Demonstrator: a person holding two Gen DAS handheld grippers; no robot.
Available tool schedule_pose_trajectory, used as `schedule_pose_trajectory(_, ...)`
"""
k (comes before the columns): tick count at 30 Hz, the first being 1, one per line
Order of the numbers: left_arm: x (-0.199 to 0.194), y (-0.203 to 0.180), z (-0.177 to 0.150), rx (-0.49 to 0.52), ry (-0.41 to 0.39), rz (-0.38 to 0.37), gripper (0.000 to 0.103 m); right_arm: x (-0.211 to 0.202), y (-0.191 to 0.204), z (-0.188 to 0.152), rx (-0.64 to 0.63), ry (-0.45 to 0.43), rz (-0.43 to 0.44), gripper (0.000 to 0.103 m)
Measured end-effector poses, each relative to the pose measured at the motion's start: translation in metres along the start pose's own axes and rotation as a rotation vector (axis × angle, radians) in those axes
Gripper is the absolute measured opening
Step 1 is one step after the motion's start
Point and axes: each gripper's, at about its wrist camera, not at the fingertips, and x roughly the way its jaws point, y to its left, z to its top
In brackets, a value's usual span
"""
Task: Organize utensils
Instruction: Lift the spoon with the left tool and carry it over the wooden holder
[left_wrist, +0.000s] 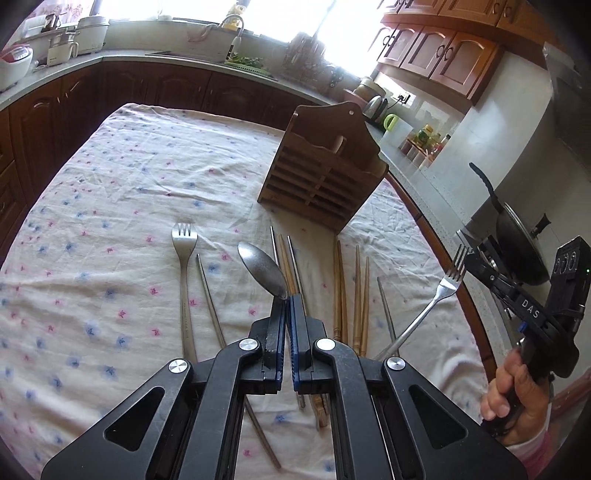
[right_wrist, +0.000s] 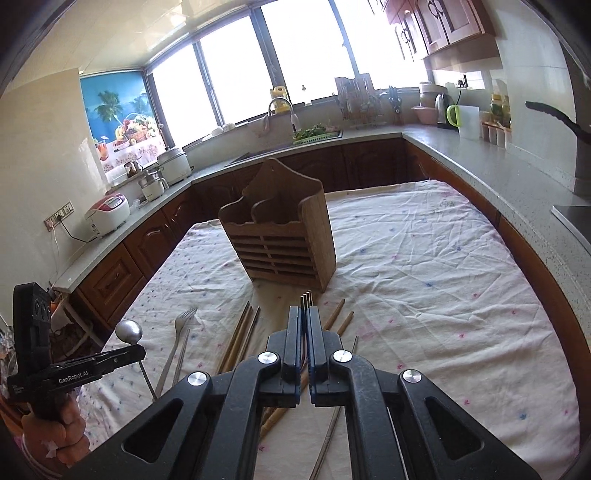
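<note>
— So where do we stand?

— I have the left gripper (left_wrist: 285, 301) closed on a spoon (left_wrist: 261, 267), and the right gripper (right_wrist: 305, 314) closed on a fork (left_wrist: 439, 295), both lifted off the tablecloth (right_wrist: 424, 266). The wooden utensil holder (right_wrist: 277, 240) stands upright near the table's middle; I see one pale handle in it, nothing else for certain.

— And what's left?

— Most of it, I judge. A second fork (left_wrist: 184, 273) lies toward the left edge, metal chopsticks (left_wrist: 210, 295) beside it, wooden chopsticks (left_wrist: 351, 295) in a row along the near edge, just in front of the holder.

— Room to move?

— Plenty. The cloth behind and right of the holder is bare, and the counter (right_wrist: 498, 162) sits well apart from my path.
</note>
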Motion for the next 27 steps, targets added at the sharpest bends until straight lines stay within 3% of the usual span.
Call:
schedule_pose_trajectory(11, -0.026, -0.005, 0.028, 0.032, -0.121, 0.016, 0.002, -0.018, 0.009, 0.023, -0.016, -0.099, -0.006, 0.002)
schedule_pose_trajectory(27, -0.035, -0.011, 0.087, 0.067, -0.248, 0.022, 0.002, -0.008, 0.006, 0.063, -0.019, -0.179, -0.025, 0.002)
